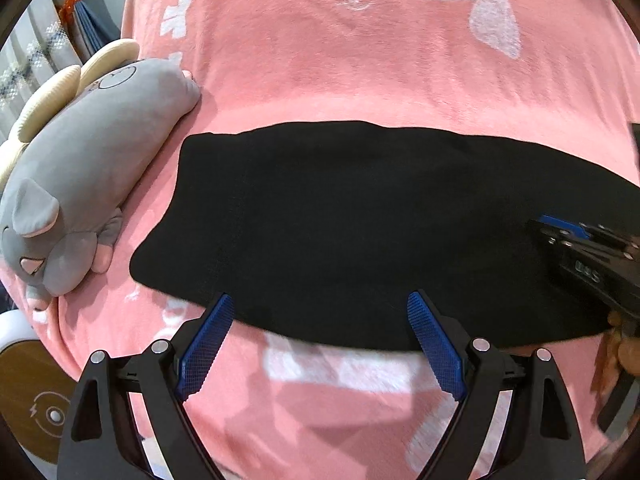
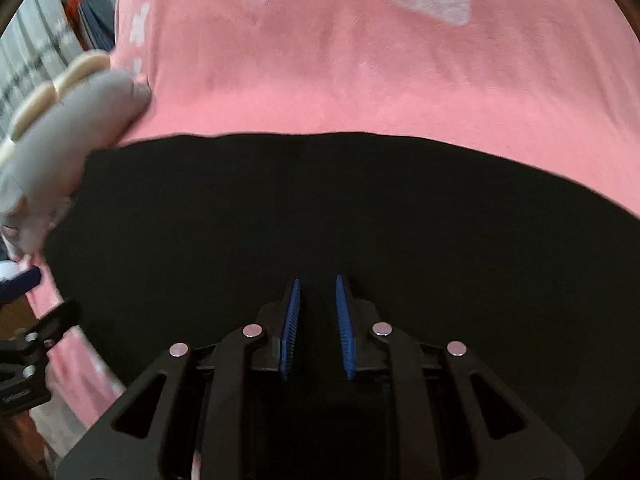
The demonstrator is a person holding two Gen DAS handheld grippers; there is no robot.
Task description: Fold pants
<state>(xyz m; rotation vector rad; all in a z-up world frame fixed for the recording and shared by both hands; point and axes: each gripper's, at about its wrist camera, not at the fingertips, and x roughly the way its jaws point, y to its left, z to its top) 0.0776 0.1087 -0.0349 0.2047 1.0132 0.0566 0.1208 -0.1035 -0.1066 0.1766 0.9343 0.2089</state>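
Pants (image 1: 360, 220) of black cloth lie spread in a long, flat band across a pink blanket (image 1: 360, 72) on a bed, just ahead of both pairs of tongs. They seem to have been folded lengthwise already, as one smooth band with no separate legs is seen, though this is only judged from the outline.

The left tongs (image 1: 320, 304) are held wide apart, their blue ribbed pads straddling the near hem of the pants; nothing is gripped between them. The right tongs (image 2: 317, 284) hang over the middle of the cloth with only a narrow gap left between the pads; whether any cloth is pinched there cannot be told, since black fabric fills the background.

A grasp for the next fold appears to be in preparation. For that move, the near edge would have to be caught by the left tongs through all layers, and an even hold taken by the right, so that the band can be carried over without skewing.

The pants look matte, soft and limp, with rounded ends. The blanket is fleecy, with white printed shapes. A grey plush toy (image 1: 80, 184), rounded and stuffed, lies to the left of the left tongs, near the end of the pants.
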